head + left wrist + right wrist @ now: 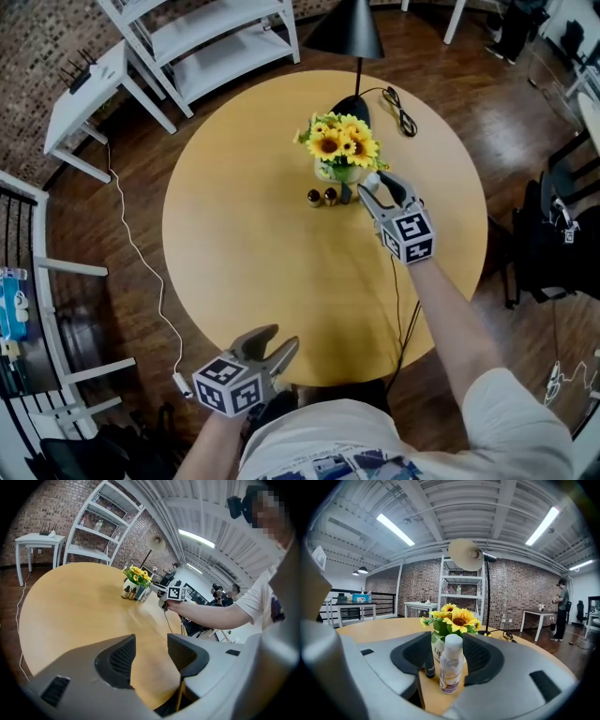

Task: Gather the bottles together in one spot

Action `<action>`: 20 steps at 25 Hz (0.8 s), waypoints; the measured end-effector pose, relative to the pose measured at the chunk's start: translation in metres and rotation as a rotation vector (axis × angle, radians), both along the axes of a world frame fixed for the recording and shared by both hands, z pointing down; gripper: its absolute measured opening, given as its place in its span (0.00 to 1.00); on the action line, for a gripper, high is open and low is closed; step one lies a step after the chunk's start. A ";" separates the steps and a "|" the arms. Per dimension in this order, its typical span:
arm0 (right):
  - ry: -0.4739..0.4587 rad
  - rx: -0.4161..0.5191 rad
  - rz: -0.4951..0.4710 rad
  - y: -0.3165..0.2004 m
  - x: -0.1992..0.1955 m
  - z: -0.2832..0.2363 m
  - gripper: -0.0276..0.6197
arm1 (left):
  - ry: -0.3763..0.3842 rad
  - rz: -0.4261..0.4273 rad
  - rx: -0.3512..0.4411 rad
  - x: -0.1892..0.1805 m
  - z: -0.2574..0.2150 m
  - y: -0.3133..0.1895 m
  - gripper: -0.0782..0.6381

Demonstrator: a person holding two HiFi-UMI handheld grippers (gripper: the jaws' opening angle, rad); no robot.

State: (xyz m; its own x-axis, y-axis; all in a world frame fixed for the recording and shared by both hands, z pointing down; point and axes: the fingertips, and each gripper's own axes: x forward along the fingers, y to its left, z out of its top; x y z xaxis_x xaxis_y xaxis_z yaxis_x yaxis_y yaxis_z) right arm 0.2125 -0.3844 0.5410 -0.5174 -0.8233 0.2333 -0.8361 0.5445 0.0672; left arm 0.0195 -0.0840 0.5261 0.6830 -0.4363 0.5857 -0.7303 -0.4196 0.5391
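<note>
**Hidden / unreadable**

Dark bottle (pixel 430 666) at one jaw tip of my right gripper (pixel 447 634): top lost against the dark pad. Vase (pixel 438 650) beyond the jaws is half covered by the clear bottle (pixel 451 663), label print blurred. Bottles (pixel 132 593) far ahead of my left gripper (pixel 151 639): too small to count.

The only letters that can be read are "Lif", in dark print on the white vase (pixel 437 649) just beyond the jaws of the right gripper (pixel 449 644). The rest of the word is hidden behind the clear bottle (pixel 451 667) standing between those jaws. The bottle's own label carries print too fine to read. The cubes behind the jaws of this gripper and the left gripper (pixel 279 339) show black-and-white square markers, not letters.
</note>
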 end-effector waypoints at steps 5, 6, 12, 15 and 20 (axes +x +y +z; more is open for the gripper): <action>0.007 0.030 0.034 0.032 0.006 -0.031 0.42 | 0.019 0.022 0.027 -0.007 -0.006 0.007 0.38; 0.008 0.031 0.040 0.044 0.006 -0.039 0.42 | 0.024 0.030 0.035 -0.008 -0.009 0.010 0.38; -0.020 -0.015 0.060 0.146 -0.004 -0.076 0.42 | 0.039 0.074 0.090 -0.030 -0.024 0.031 0.38; -0.032 -0.067 0.091 0.214 -0.013 -0.081 0.43 | 0.047 0.100 0.116 -0.045 -0.031 0.048 0.38; -0.034 -0.161 0.141 0.332 -0.041 -0.085 0.47 | 0.047 0.141 0.162 -0.077 -0.045 0.080 0.38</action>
